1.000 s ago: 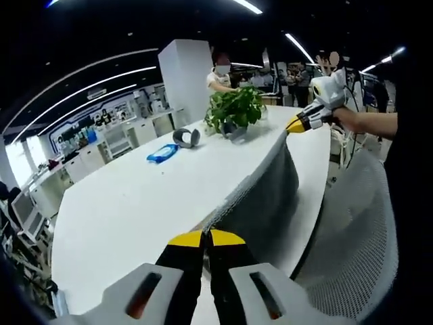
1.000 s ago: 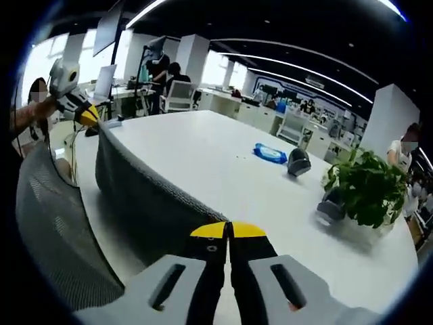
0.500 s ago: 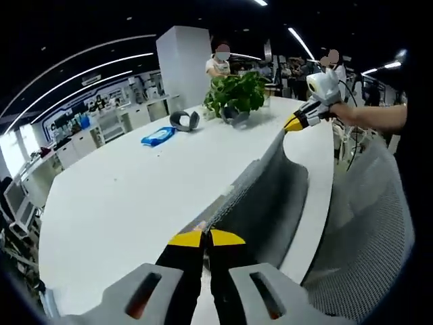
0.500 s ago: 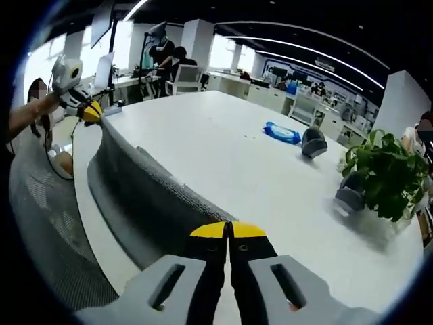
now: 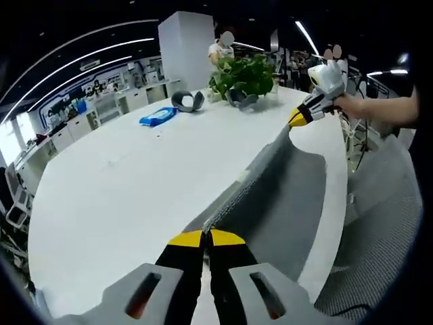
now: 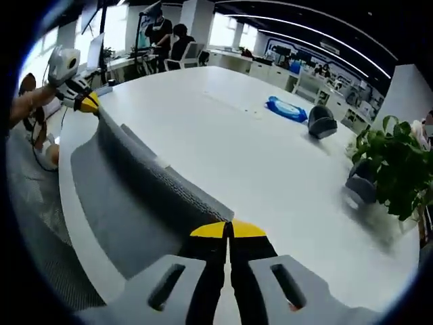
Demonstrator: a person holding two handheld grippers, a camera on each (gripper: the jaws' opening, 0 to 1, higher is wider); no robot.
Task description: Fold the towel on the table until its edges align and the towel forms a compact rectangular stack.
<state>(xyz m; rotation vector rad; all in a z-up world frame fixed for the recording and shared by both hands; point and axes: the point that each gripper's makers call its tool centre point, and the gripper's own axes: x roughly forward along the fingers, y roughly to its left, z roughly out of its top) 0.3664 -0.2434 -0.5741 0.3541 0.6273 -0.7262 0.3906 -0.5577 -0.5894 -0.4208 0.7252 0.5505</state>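
Towel [image 5: 284, 196] stretched between both grippers, edge pinched in closed fingers [image 5: 186, 239].

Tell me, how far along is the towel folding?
Early stage. Done: both grippers have a corner of the grey towel pinched, the left gripper near the camera and the right gripper at the far corner. In hand: the held edge is raised and stretched between them above the white table, the rest draped below. Left: lay that edge over, match edges, fold again into a compact rectangle.
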